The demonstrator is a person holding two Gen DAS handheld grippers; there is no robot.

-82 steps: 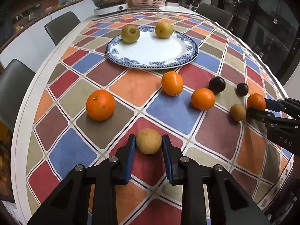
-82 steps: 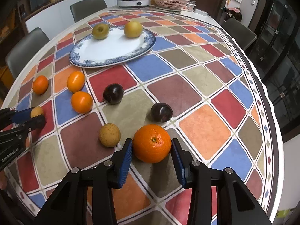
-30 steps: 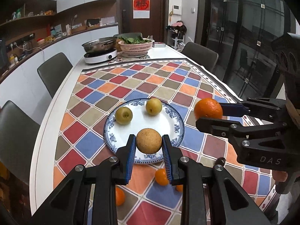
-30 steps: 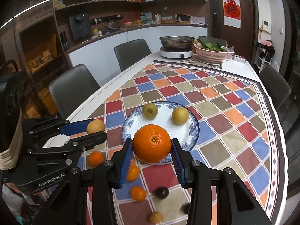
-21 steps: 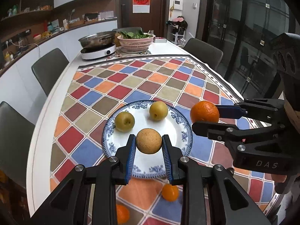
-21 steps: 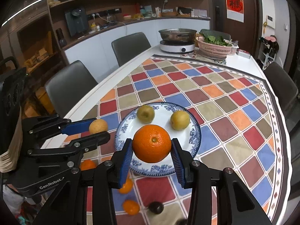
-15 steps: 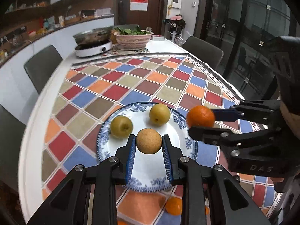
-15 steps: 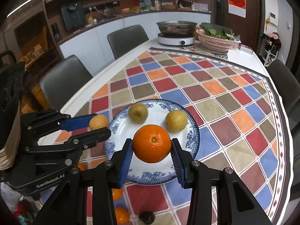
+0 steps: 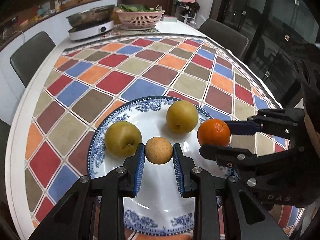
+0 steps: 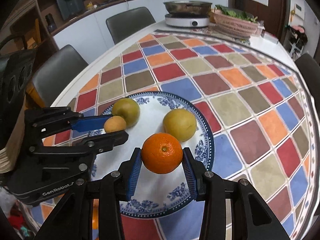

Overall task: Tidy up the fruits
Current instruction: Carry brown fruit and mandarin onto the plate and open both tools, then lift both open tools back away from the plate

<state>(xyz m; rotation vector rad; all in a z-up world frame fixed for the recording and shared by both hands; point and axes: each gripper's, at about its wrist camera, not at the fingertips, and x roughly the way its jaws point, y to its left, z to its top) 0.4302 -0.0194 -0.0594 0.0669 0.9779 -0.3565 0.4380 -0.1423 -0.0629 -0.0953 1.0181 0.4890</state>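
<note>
plate (image 9: 96,156) on tablecloth (image 9: 140,76) | two pears (image 9: 123,138) on it – side by side | basket (image 9: 138,19), cooker (image 9: 90,30) behind

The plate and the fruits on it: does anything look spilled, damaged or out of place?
Nothing stands out. The plate lies flat and unbroken, with two yellow-green pears on it. The left gripper holds a small brown fruit and the right gripper an orange, both above the plate.

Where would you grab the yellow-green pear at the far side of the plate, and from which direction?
Grip the far pear across its round middle, coming from above and in front. It sits on the plate with its dimpled end facing forward. The orange sits close on its right, so finger room there is probably tight.
</note>
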